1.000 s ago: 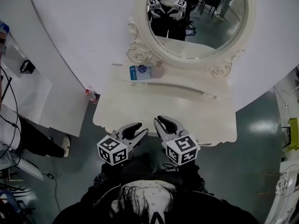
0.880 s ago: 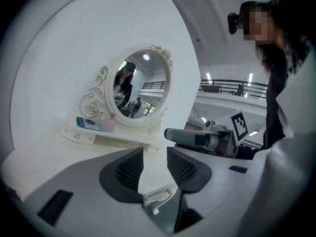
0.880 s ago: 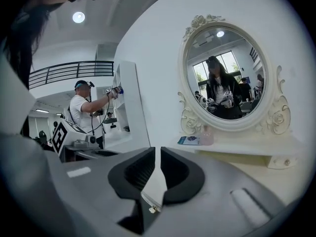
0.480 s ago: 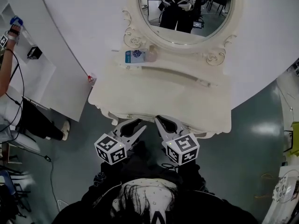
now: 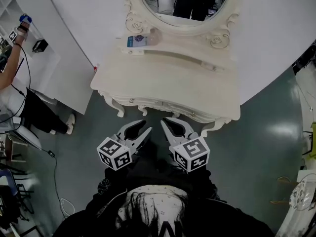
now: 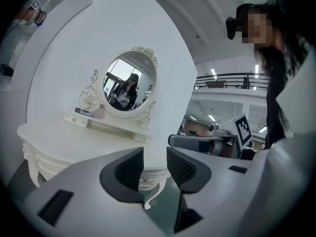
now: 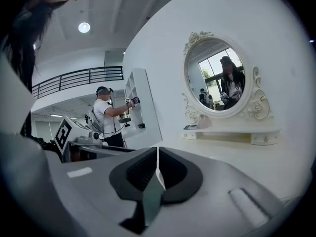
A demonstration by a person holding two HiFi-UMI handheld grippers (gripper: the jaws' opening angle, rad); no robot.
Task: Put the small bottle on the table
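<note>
Nothing of the task looks done from where I sit. The white dressing table (image 5: 163, 83) lies ahead of both grippers, its top bare. Beyond it, at the foot of the oval mirror (image 5: 182, 4), runs a narrow shelf (image 5: 197, 62). The small bottle (image 5: 154, 33) stands on that shelf, far ahead of the left gripper (image 5: 142, 128) and just beside a blue box (image 5: 137, 40). So I judge the reach, the grasp and the set-down on the tabletop are all left to do.

Both grippers are held close to my operator's chest, short of the table's front edge, side by side and pointing forward. The left one's jaws are drawn in to a narrow slit with nothing in it. The right gripper (image 5: 170, 124) has its pads meeting and is empty.
</note>
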